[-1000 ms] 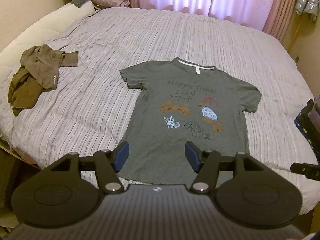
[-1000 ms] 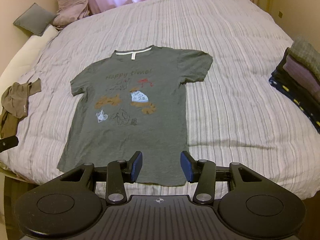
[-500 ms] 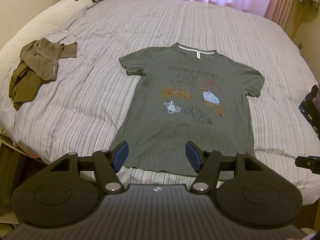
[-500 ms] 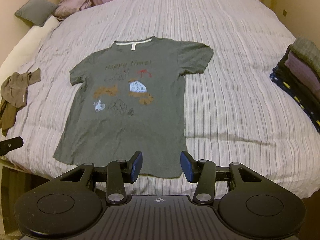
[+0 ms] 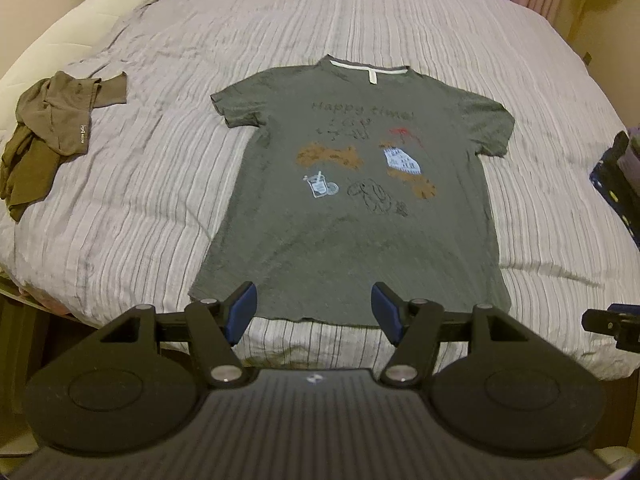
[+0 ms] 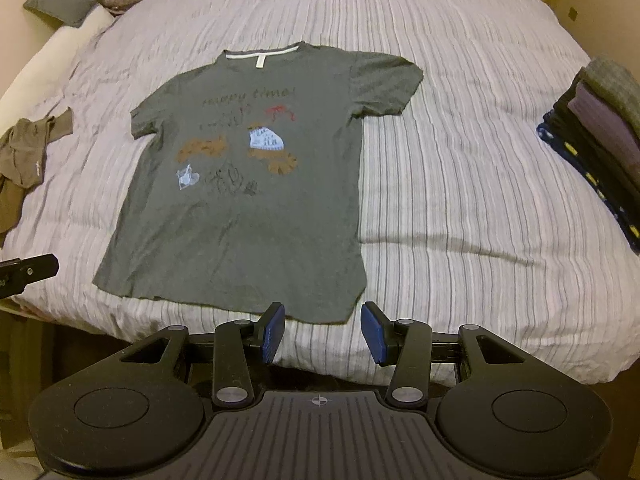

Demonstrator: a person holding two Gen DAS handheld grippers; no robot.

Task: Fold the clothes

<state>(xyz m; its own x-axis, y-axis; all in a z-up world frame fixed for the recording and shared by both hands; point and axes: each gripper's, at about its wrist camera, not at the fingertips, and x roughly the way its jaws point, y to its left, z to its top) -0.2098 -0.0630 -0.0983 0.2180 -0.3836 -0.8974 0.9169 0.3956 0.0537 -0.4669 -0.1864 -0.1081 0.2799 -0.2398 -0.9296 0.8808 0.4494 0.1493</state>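
Both grippers tilt steeply down over the near hem of the grey T-shirt (image 5: 352, 208), spread flat on the striped bed (image 5: 140, 184). Left gripper (image 5: 314, 312) wide, empty; right gripper (image 6: 323, 334) wide, empty. Left has dropped closer; shirt unmoved.

A gray T-shirt (image 5: 352, 208) lies flat in the middle of the picture on a striped bed (image 5: 160, 184). Its neck points to the top. It has little drawings and the words "Happy time!" on it. At the bottom, the left gripper (image 5: 314, 312) has its two blue pads apart, just over the shirt's bottom edge, with nothing between them. A crumpled brown cloth (image 5: 48, 136) sits at the left. A dark pile of clothes (image 5: 620, 176) peeks in at the right edge.
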